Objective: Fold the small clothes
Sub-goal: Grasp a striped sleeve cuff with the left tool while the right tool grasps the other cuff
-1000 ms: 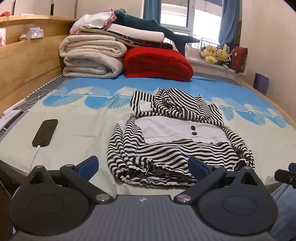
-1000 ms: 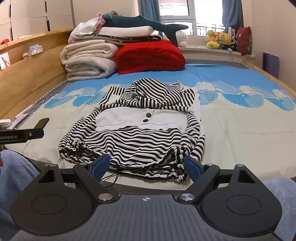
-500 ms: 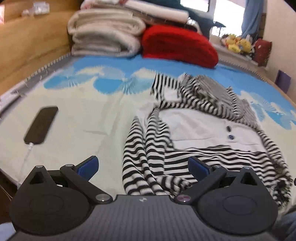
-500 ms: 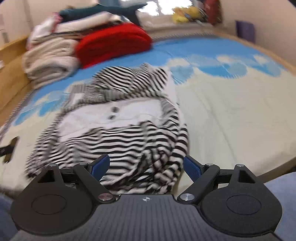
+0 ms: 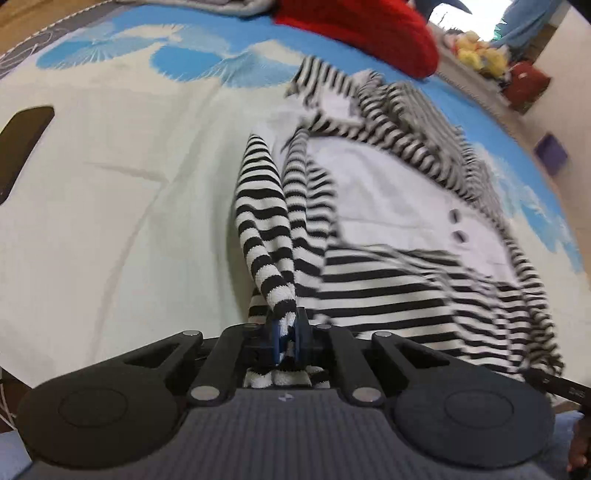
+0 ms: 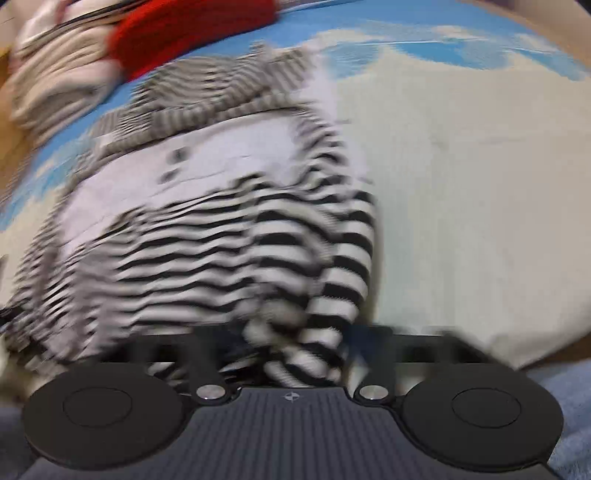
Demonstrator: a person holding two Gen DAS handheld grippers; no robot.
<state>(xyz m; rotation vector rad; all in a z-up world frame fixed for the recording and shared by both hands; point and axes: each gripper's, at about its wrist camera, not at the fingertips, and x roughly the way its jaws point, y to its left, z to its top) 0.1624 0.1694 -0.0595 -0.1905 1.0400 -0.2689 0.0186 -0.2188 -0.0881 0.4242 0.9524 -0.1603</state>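
A: Broadly, where is the striped garment (image 5: 388,236) found?

B: It is spread flat on the bed (image 5: 110,184), its long axis running from the hem at the near edge up to the hood, which is nearest the red blanket (image 5: 354,26). The garment is seen ahead of both tools, stretching away from them.

A: Which cuff is taken by which hand?

B: The sleeve on the side away from the red blanket's right end is met by the left hand-held gripper (image 5: 287,338); its jaws have just been closing and are clamped on the striped left cuff (image 5: 282,306). The right cuff (image 6: 314,343) lies between the narrowing jaws of the right hand-held gripper (image 6: 295,350), but through the blur it cannot be told whether the pads press yet.

A: And the coming move?

B: Both cuffs would probably be carried inward across the white chest panel (image 5: 399,199).
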